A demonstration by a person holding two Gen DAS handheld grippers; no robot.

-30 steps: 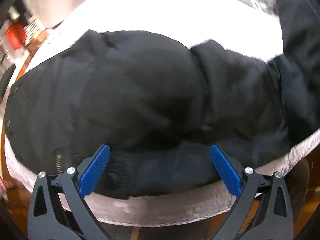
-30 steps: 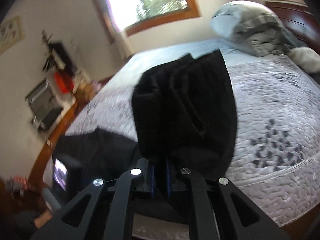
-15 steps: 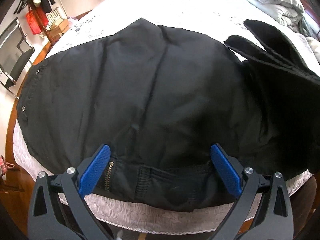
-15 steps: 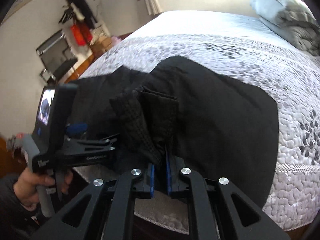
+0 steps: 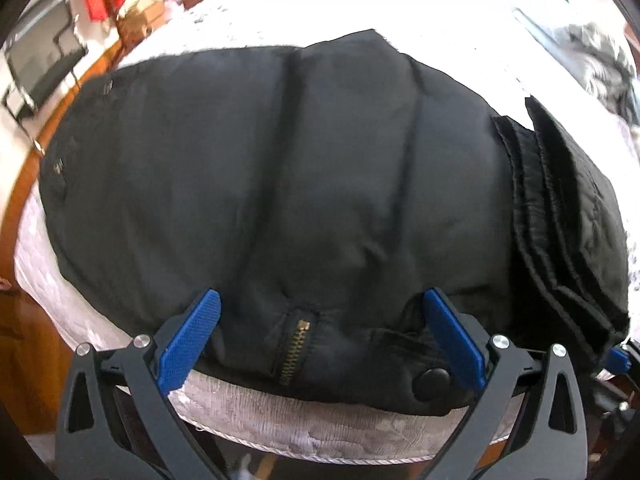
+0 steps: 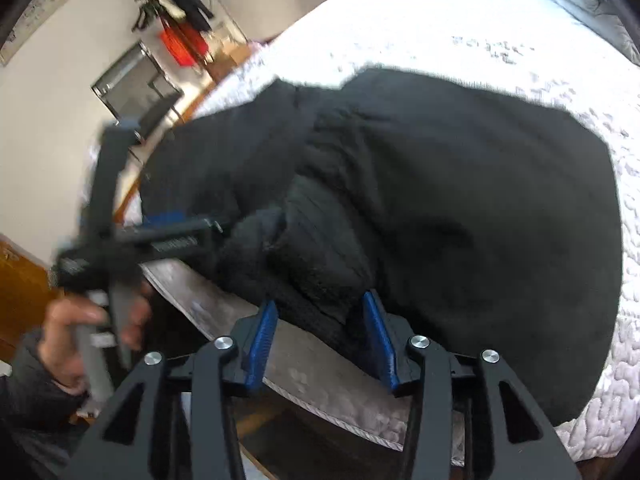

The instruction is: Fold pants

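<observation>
Pants (image 5: 320, 184) lie folded on bed (image 5: 304, 420); both grippers' fingers (image 5: 188, 340) (image 6: 380, 340) spread, holding nothing.

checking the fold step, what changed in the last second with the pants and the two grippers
The right gripper carried the raised pant legs over onto the pants on the bed, then opened, letting go. The left gripper stayed open at the waistband.
</observation>
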